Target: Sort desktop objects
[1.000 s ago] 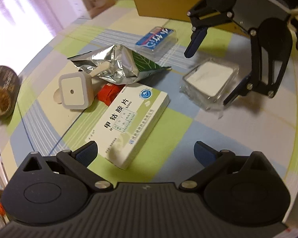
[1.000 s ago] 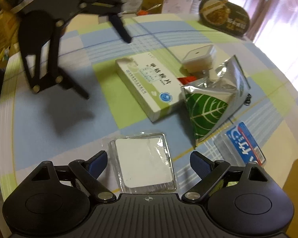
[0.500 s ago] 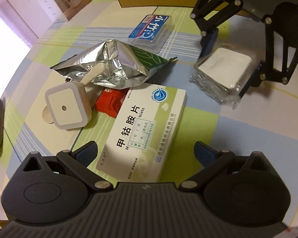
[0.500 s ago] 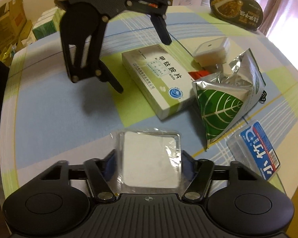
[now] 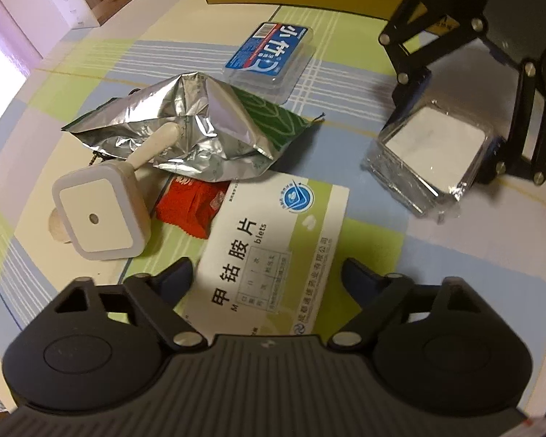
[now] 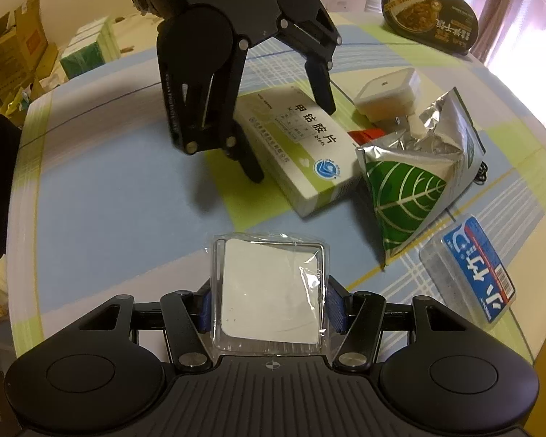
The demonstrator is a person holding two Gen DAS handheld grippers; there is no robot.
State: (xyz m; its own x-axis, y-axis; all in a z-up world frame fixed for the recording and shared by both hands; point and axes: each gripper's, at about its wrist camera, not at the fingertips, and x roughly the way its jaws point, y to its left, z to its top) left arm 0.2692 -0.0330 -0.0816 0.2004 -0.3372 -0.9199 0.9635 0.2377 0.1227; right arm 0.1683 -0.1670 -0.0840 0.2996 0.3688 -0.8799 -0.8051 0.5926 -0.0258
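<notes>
Red packet (image 5: 193, 205) lies half hidden under foil bag (image 5: 200, 127).

A white-and-green medicine box (image 5: 273, 255) printed with Chinese characters is laid flat at the centre of the group. A red wrapper (image 5: 191, 205) is tucked against its far-left corner, partly covered by a crumpled silver foil bag (image 5: 193, 134) with a green leaf print. A white square night light (image 5: 100, 215) is tilted left of the box. A blue-labelled clear case (image 5: 269, 54) is seen beyond the bag. A film-wrapped clear case holding a white pad (image 6: 271, 291) is clamped right of the box.
</notes>
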